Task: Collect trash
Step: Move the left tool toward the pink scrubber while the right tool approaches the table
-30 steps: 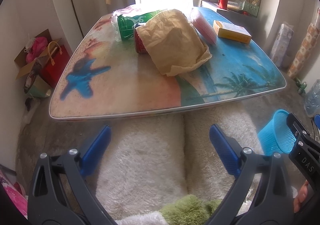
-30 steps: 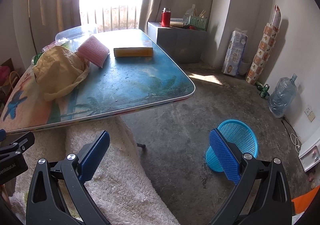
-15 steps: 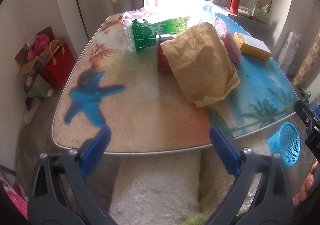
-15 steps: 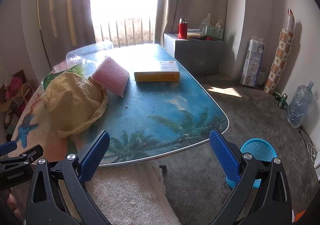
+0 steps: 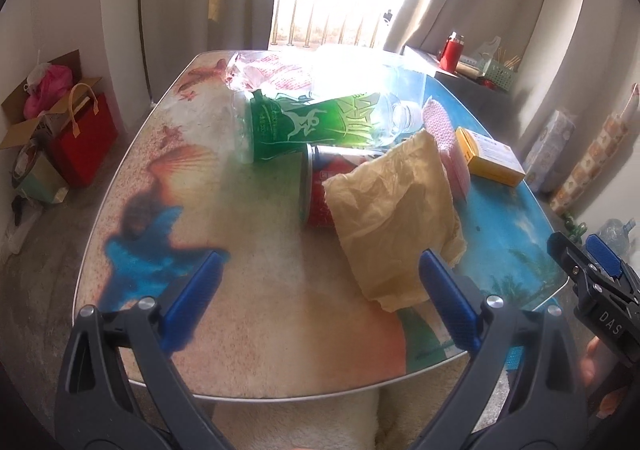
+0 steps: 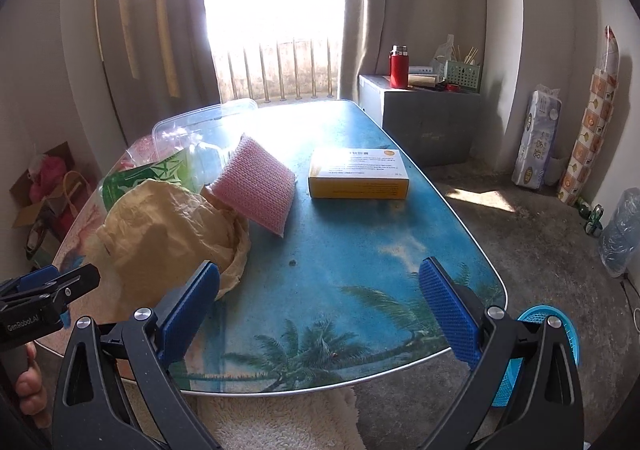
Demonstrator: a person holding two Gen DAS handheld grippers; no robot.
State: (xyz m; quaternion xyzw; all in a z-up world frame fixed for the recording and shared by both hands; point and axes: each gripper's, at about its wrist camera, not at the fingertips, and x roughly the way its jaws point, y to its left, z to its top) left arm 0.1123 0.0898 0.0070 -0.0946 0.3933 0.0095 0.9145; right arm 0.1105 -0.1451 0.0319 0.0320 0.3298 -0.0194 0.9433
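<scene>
Left wrist view: left gripper (image 5: 322, 300) gapes wide, empty, above table (image 5: 260, 330).

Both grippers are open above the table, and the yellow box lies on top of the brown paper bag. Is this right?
Not quite. The yellow box does not lie on the brown paper bag; it rests on the table by itself, apart from the bag, with the pink sponge between them. The right wrist view shows this. The left gripper and right gripper are indeed open.

We are in a lived-in home room — curtained window (image 6: 276, 9), beach-print tabletop (image 6: 360, 250), toilet-roll pack (image 6: 536, 137) and water jug (image 6: 620, 234) on bare concrete floor (image 6: 540, 250).
</scene>
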